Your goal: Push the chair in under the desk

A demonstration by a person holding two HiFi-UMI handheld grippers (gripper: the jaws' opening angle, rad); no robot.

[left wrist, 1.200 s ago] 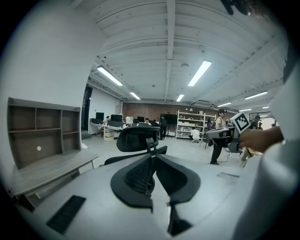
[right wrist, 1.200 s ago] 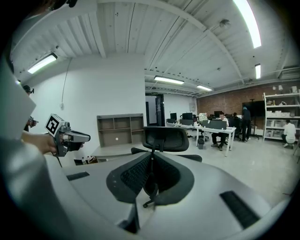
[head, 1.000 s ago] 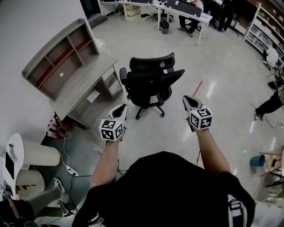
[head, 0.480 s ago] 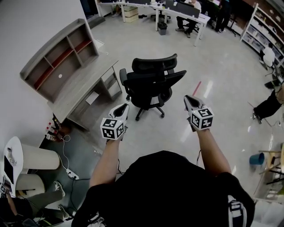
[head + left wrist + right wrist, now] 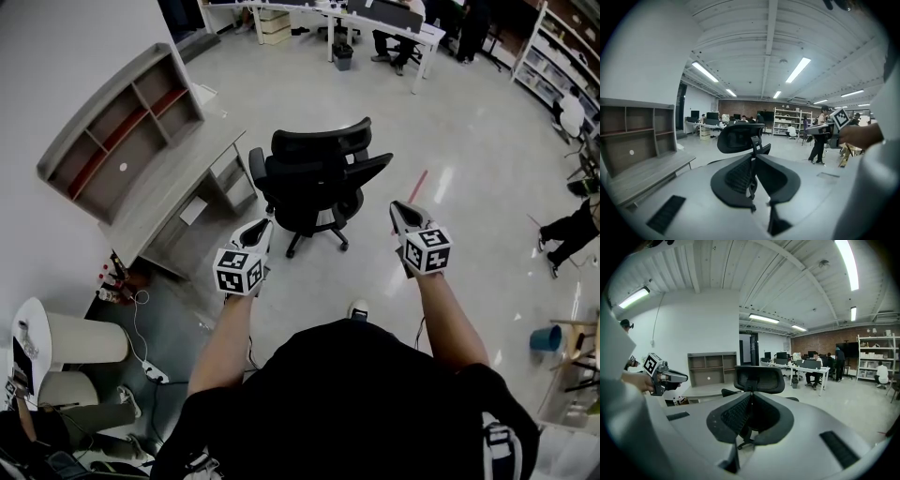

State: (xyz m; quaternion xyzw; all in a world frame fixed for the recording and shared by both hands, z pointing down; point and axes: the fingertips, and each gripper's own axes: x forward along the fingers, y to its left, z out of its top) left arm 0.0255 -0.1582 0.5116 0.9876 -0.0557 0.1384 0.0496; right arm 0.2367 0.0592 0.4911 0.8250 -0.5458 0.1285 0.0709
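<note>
Well, both grippers are closed on nothing: the left gripper (image 5: 258, 228) and the right gripper (image 5: 401, 210) are held out side by side, each with its jaws together, pointing toward the black chair (image 5: 317, 178) but short of it. That chair stands on the open floor near the desk's (image 5: 171, 186) front edge, toward its far corner, not tucked under it. A shelf unit (image 5: 112, 122) lines the desk's back edge.
</note>
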